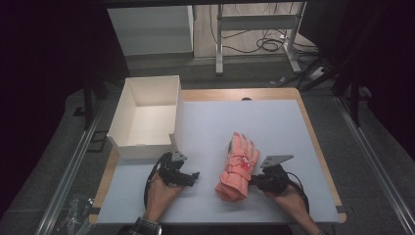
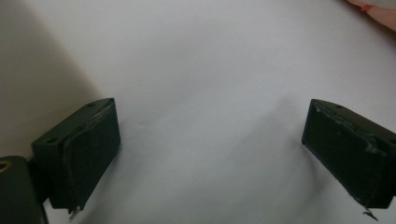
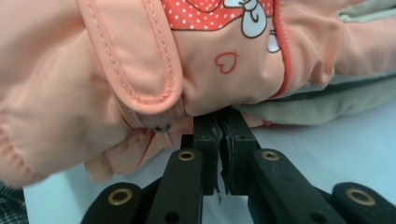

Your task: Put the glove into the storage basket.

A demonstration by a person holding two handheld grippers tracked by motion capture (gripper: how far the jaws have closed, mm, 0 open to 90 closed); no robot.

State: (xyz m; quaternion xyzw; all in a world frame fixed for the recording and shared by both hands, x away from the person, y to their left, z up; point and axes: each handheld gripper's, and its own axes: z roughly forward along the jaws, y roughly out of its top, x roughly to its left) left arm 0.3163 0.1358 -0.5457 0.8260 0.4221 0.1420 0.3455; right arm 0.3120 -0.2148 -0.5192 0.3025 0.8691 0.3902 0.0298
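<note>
A salmon-pink padded glove (image 1: pixel 238 166) with a red polka-dot patch lies on the white table mat (image 1: pixel 264 122), fingers pointing away from me. My right gripper (image 1: pixel 253 181) is at the glove's right edge near the cuff. In the right gripper view its jaws are closed together on a thin fold of the glove (image 3: pixel 140 70), so the right gripper (image 3: pixel 219 122) is shut on it. My left gripper (image 1: pixel 193 177) rests low over the bare mat left of the glove. Its pads (image 2: pixel 88 154) stand wide apart with nothing between them, and the left gripper (image 2: pixel 210 140) is open.
An open white cardboard box (image 1: pixel 142 147) stands at the table's back left, just beyond my left hand. A corner of the glove (image 2: pixel 373 9) shows at the top right of the left gripper view. Table legs and cables lie on the floor behind.
</note>
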